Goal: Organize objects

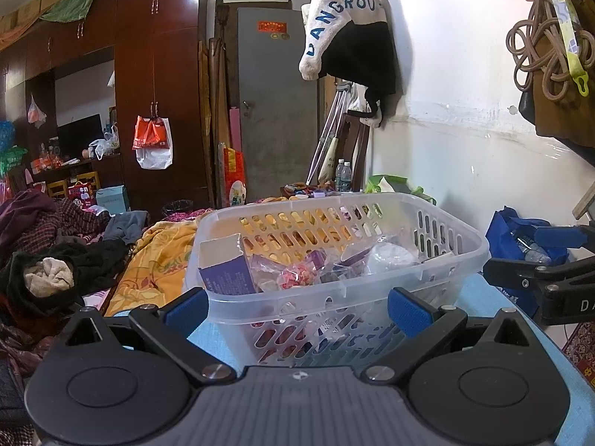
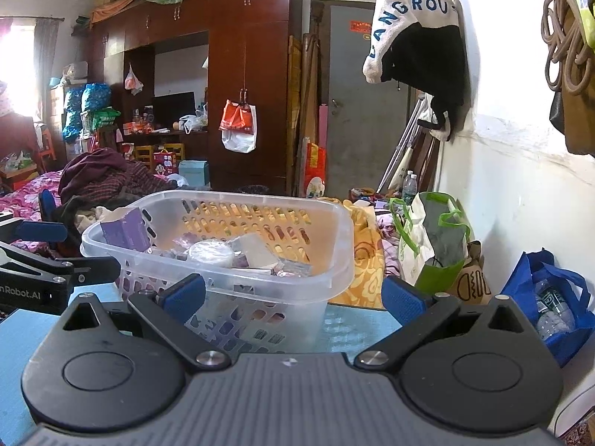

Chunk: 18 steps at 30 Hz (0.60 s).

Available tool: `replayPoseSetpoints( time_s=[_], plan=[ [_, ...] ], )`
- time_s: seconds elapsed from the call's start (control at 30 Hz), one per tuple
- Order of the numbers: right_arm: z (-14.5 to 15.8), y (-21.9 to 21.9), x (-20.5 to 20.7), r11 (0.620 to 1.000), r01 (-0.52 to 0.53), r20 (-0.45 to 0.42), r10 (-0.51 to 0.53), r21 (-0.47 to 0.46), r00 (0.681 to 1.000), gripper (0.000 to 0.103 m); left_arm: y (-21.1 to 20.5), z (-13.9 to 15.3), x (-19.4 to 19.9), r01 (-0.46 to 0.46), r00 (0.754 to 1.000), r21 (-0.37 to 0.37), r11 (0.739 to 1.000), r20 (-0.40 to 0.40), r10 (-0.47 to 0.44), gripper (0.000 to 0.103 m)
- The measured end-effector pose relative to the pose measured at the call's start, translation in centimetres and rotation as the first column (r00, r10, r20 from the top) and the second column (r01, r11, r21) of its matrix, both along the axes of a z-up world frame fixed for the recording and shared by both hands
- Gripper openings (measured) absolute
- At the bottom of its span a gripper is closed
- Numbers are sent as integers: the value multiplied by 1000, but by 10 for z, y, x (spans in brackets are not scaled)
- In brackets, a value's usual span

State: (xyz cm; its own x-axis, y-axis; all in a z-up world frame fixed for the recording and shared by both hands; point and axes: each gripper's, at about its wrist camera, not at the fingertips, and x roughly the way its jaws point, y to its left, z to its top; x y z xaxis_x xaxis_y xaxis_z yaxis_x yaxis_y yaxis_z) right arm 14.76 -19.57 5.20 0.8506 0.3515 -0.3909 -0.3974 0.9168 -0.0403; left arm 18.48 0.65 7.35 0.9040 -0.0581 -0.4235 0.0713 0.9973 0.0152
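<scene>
A clear perforated basket is sitting on the light blue worktop, holding a purple box and several plastic-wrapped packets. The left gripper is facing the basket's near wall with jaws spread wide and gripping nothing. The right gripper is positioned at the basket's right corner, jaws likewise wide apart and empty.

This is a lived-in bedroom in a home. A tall dark wooden wardrobe fills the far wall, with boxes and cloth piled on top and a plastic bag hanging from its handle. A bed with a yellow flowered cover lies heaped with clothes. A grey door stands closed, a sweater hangs on the white wall, and what may be a television sits in the wardrobe's recess
</scene>
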Motion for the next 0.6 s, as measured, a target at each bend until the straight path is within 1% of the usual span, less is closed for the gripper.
replayPoseSetpoints(
  time_s=[0.6],
  plan=[
    [1,1,-1,1000,-6,-1,6,-1,1000,103,-2,-1,-2,0,1000,0,1000,1,0,103]
  ],
)
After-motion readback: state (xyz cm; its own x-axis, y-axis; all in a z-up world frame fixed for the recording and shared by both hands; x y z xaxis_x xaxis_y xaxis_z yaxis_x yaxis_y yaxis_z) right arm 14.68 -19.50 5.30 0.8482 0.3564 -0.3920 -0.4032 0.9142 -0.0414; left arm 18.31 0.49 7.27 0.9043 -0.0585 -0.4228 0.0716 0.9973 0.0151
